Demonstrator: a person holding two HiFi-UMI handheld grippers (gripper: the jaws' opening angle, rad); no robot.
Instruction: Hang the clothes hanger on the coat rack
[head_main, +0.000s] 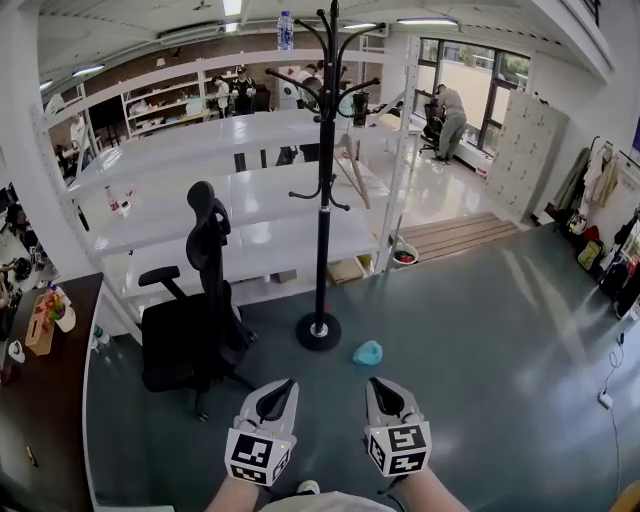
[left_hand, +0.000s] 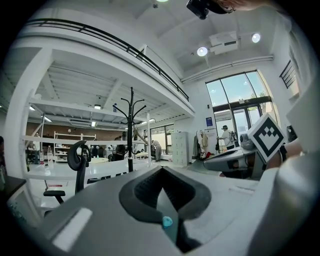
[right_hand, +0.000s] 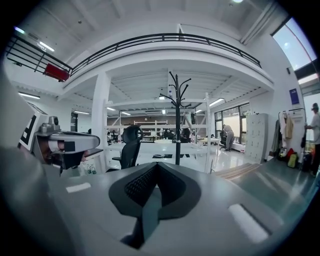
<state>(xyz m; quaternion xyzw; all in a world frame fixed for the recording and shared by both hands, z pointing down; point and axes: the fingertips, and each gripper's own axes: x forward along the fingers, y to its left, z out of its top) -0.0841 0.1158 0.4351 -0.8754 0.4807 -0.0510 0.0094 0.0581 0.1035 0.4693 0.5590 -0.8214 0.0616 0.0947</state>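
Observation:
The black coat rack (head_main: 322, 200) stands on its round base on the grey floor, straight ahead of me, with bare hooks. It shows far off in the left gripper view (left_hand: 131, 130) and in the right gripper view (right_hand: 177, 120). A small light-blue object (head_main: 367, 352) lies on the floor just right of the base; I cannot tell what it is. No hanger is clearly in view. My left gripper (head_main: 285, 383) (left_hand: 161, 172) and right gripper (head_main: 375, 382) (right_hand: 157, 166) are side by side low in the head view, short of the rack, both shut and empty.
A black office chair (head_main: 195, 330) stands left of the rack. White shelving (head_main: 250, 200) runs behind it. A dark desk (head_main: 40, 400) with small items is at the far left. A person (head_main: 450, 120) works far back by the windows. Clothes (head_main: 600, 180) hang at the right wall.

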